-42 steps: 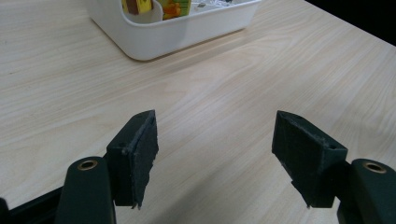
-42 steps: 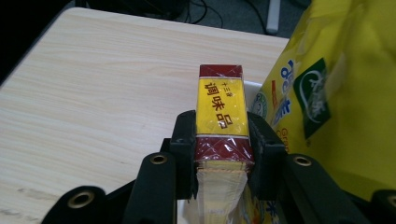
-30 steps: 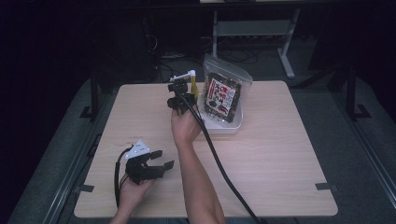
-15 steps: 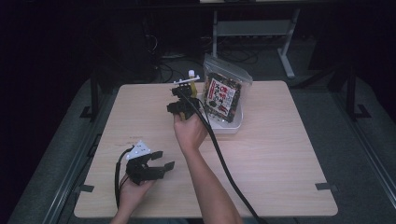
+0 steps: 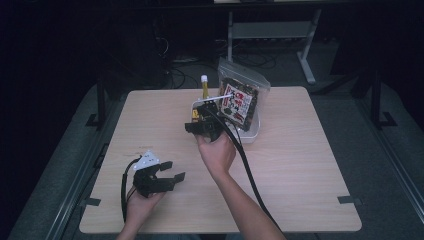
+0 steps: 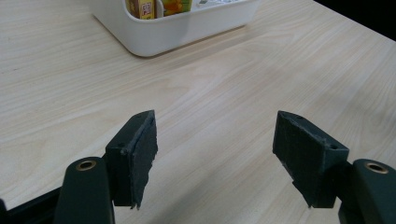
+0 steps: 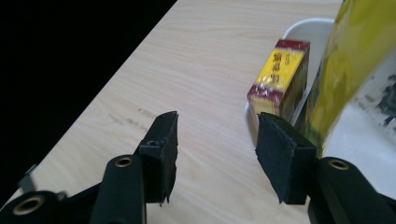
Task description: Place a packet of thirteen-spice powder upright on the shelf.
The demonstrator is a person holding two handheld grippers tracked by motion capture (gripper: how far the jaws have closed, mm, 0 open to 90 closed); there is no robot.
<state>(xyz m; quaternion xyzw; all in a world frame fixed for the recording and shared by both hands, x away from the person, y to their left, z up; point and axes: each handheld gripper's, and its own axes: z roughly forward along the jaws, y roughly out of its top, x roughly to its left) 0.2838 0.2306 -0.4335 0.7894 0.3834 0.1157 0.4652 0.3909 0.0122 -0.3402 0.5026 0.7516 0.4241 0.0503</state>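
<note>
Right tongs (image 5: 201, 126), centre of the high view, jaws just opening and empty, beside the yellow-and-red box (image 7: 276, 81) standing in the white bin (image 5: 252, 131). Left tongs (image 5: 169, 171), lower left, wide and empty over the tabletop (image 5: 300, 175).

Yellow-and-red box (image 7: 279, 79) stands upright at the white bin's (image 7: 306, 28) end.

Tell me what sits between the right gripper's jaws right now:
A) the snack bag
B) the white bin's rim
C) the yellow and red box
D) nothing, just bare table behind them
D: the right gripper has its jaws apart with only table showing between them; the yellow and red box stands beyond, in the white bin.
</note>
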